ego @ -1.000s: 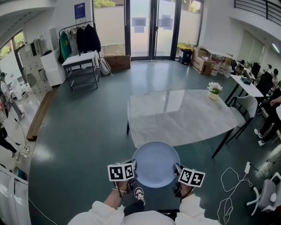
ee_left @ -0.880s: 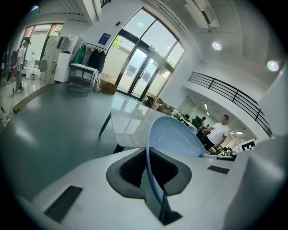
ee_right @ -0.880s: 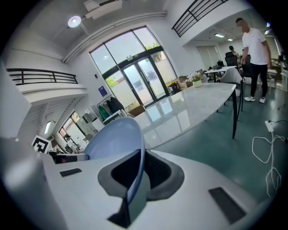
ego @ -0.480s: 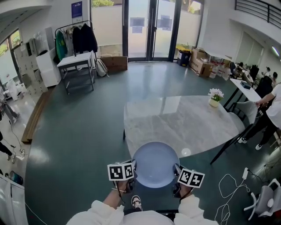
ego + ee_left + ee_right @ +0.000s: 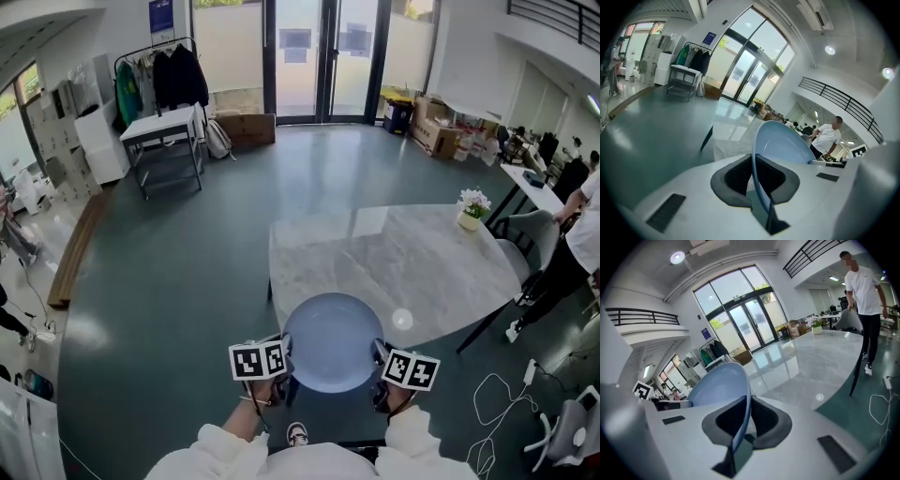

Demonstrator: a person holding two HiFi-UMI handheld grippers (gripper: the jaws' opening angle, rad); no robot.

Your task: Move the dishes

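A round pale blue plate [image 5: 333, 341] is held level in front of me, just over the near edge of a white marble table [image 5: 375, 253]. My left gripper [image 5: 281, 364] is shut on the plate's left rim and my right gripper [image 5: 378, 367] is shut on its right rim. In the left gripper view the plate [image 5: 780, 145] rises edge-on out of the dark pads [image 5: 736, 176] of the left gripper [image 5: 757, 180]. The right gripper view shows the same plate [image 5: 719, 385] clamped between the right gripper's [image 5: 745, 420] pads [image 5: 764, 420].
A small pot of white flowers [image 5: 472, 208] stands at the table's far right corner. A chair [image 5: 530, 230] and a person in a white shirt [image 5: 574, 234] are to the right of the table. White cables [image 5: 497, 403] lie on the green floor at the right. A metal table [image 5: 164, 131] stands far left.
I have stepped closer to the marble table; its near edge now lies under the plate's far rim. Both grippers keep the same hold on the plate.
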